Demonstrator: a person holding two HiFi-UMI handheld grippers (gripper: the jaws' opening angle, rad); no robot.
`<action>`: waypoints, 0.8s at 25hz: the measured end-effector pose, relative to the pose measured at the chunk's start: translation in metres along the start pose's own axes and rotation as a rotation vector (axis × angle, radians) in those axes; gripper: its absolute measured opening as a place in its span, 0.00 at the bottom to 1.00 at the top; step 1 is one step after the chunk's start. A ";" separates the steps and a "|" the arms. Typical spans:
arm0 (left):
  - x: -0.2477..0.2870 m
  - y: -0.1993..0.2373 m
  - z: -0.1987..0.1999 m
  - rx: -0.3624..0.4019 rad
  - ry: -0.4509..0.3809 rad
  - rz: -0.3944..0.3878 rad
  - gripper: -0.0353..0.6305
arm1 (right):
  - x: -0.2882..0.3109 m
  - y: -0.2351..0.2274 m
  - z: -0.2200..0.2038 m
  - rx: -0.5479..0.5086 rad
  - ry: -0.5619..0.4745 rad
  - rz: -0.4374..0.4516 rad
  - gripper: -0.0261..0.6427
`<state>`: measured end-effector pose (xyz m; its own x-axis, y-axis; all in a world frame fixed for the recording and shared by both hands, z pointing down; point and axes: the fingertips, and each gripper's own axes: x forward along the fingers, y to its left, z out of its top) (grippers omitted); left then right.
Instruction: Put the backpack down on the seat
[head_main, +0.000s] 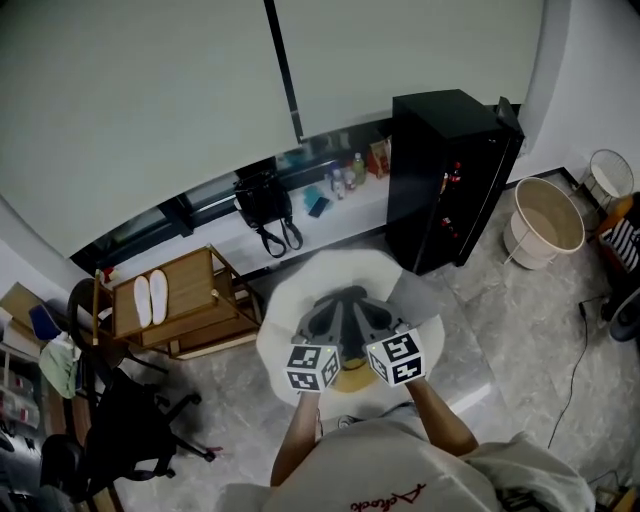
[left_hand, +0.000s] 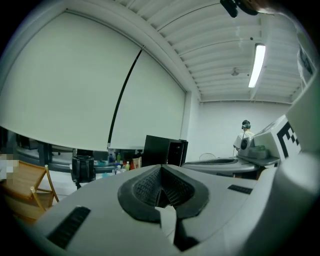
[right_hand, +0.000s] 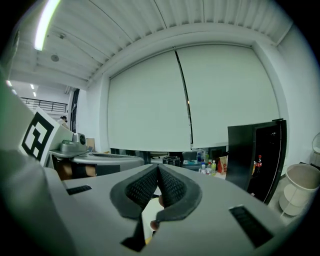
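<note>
Downward first, from the head view: pale veined floor with a thin cable trailing at the right. Along the far wall, a long white ledge under a drawn roller blind. Backpack: black, upright on that ledge, straps hanging over its front edge, a cluster of bottles just to its right. Past the bottles, a tall black cabinet, then a white bucket on the floor. At the left, a wooden rack carrying a pair of white slippers, with a black office chair nearer the camera. Low in the middle, left gripper and right gripper side by side, aimed toward the ledge and well apart from the backpack.

Next, the left gripper view: left gripper with its ribbed pads pressed flat together, pad on pad. Beyond, the backpack on the ledge at the left, cabinet at centre, ribbed white ceiling with a lit tube light, and a person standing by the far wall.

Last, the right gripper view: right gripper likewise closed pad against pad. Behind it, the blind across the whole wall, a small dark backpack on the ledge, bottles, cabinet and bucket to the right.
</note>
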<state>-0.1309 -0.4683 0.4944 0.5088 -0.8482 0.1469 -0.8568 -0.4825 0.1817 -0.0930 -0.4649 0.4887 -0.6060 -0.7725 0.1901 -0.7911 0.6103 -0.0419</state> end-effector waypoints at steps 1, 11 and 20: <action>-0.003 0.000 -0.002 -0.001 0.005 -0.011 0.10 | -0.002 0.004 -0.002 0.005 0.002 -0.010 0.08; -0.036 -0.012 -0.045 -0.038 0.064 -0.092 0.10 | -0.019 0.038 -0.032 0.028 0.047 -0.059 0.08; -0.048 -0.027 -0.044 -0.042 0.047 -0.077 0.10 | -0.038 0.041 -0.028 0.021 0.031 -0.038 0.08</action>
<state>-0.1287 -0.4053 0.5253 0.5773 -0.7973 0.1759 -0.8112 -0.5355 0.2351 -0.0997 -0.4059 0.5072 -0.5730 -0.7890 0.2218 -0.8152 0.5767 -0.0546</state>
